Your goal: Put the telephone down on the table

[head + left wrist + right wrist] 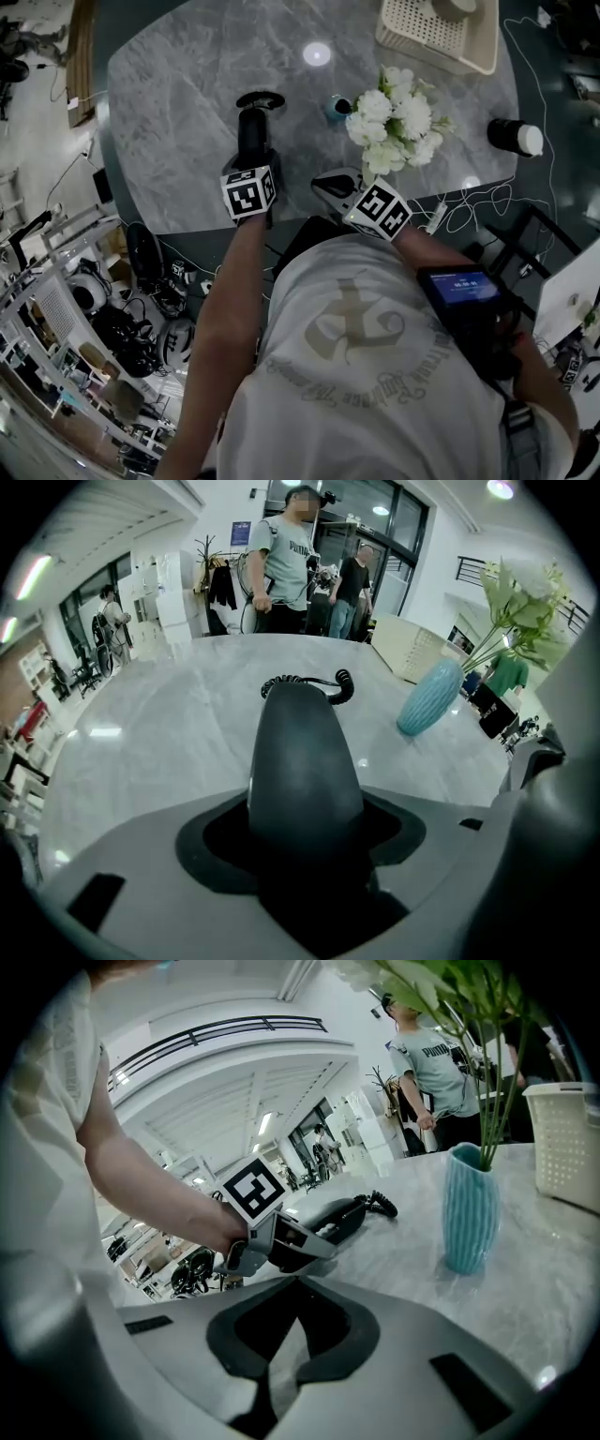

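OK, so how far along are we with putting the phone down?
Done: the telephone looks to be lying on the table. In hand: the left gripper is closed on its near end. Remaining: open the jaws and draw back. The right gripper is shut and empty.

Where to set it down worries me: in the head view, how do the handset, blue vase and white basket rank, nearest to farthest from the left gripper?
1. Telephone handset: held in the left gripper.
2. Blue vase: to its right.
3. White basket: far right of the table.
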A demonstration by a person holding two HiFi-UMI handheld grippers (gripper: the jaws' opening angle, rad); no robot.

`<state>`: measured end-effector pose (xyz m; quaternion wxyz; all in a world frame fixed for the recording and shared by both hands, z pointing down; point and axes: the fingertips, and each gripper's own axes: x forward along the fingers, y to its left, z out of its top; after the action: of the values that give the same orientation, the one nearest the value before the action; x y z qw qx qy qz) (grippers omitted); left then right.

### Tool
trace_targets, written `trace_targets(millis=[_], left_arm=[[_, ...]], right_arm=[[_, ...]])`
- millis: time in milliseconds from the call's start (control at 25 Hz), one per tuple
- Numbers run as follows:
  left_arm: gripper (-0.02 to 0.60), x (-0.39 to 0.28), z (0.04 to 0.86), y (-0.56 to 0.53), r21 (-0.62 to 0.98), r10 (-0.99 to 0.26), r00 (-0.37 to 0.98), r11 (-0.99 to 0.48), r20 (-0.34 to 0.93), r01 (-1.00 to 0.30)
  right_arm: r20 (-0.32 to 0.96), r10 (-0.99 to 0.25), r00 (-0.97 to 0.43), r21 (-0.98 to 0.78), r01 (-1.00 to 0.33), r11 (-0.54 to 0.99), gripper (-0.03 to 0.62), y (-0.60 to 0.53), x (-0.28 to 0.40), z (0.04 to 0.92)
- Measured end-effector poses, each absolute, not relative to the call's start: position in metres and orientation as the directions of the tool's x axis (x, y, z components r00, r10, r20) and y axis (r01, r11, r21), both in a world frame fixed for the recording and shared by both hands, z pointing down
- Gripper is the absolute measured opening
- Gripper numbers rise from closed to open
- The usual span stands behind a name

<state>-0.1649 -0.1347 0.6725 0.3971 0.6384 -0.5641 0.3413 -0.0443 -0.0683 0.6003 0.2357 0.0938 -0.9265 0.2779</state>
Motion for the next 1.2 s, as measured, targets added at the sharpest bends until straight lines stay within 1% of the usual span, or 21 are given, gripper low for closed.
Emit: trace_targets(millis=[240, 520, 640, 840, 1200], left_arm=[[0.290, -0.173, 0.683, -0.126, 0.087, -0.423, 0.087, -0.019, 0.902, -0.996], [0.296, -0.175, 0.685, -0.123, 0.083, -0.406, 0.088, -0.029, 0.909, -0.996], [0.318, -0.172, 0.684, -0.123, 0.091, -0.400, 0.098, -0.037, 0.911, -0.995], [0.374, -0.168, 0.681, -0.123, 0.109, -0.405, 0.127, -0.068, 0.905, -0.992], [0.402, -0.177, 0.653, -0.114, 0.168, -0.474, 0.187, -0.082, 0.861, -0.982]], right_arm=[[0.491, -0.043, -0.870, -0.474, -0.309, 0.825, 0.015, -0.068, -0.040, 0.602], [0.490, -0.042, -0.871, -0.471, -0.305, 0.827, 0.015, -0.072, -0.039, 0.601], [0.488, -0.037, -0.872, -0.471, -0.299, 0.830, 0.015, -0.073, -0.040, 0.601], [0.490, -0.031, -0.871, -0.463, -0.289, 0.838, 0.015, -0.074, -0.041, 0.601], [0.493, 0.002, -0.870, -0.432, -0.243, 0.869, 0.015, -0.066, -0.058, 0.594]])
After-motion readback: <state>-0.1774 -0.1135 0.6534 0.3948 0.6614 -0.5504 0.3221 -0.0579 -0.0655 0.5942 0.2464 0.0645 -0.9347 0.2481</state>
